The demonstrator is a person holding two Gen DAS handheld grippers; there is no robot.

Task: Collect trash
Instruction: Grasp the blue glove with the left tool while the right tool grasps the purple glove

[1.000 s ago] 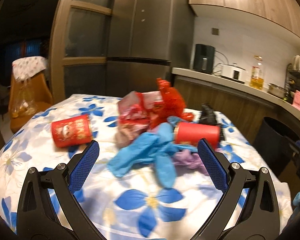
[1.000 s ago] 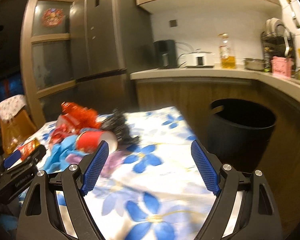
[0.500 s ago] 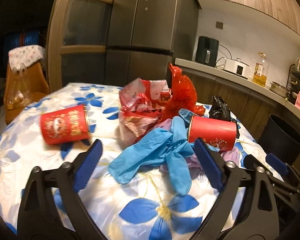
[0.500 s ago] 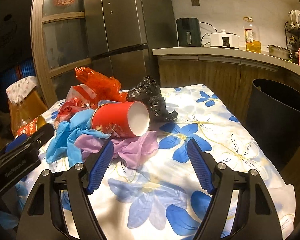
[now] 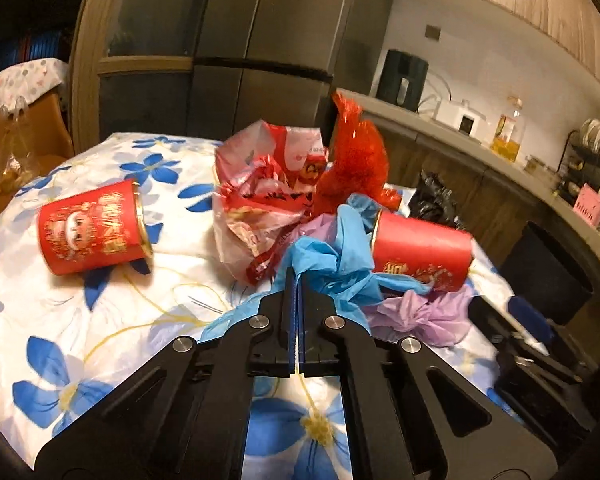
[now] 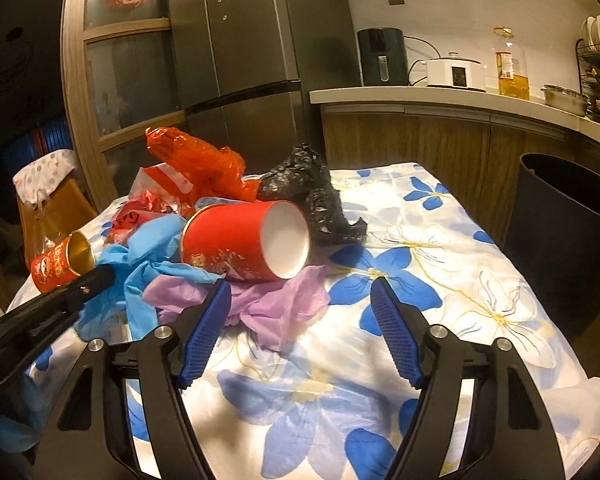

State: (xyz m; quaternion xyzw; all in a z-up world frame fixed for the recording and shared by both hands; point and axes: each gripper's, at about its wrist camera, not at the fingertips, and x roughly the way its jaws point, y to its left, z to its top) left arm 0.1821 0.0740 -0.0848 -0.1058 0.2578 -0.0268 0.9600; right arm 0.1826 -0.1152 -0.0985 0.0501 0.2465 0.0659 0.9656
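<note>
A trash pile lies on the floral tablecloth: a blue glove, a purple glove, a red paper cup on its side, a red plastic bag, a printed bag and a black bag. Apart at the left lies a red can. My left gripper is shut, its tips pinching the blue glove's near folds. My right gripper has its jaws closing; the purple glove's edge lies between the fingertips, and the pads do not press on it.
A dark bin stands on the floor right of the table, below the kitchen counter with appliances. A fridge is behind the table. A chair with a plastic bag is at the far left.
The left jaws went from wide open to fully closed on the blue glove. Both grippers moved forward and down toward the pile. The right jaws narrowed a little.
</note>
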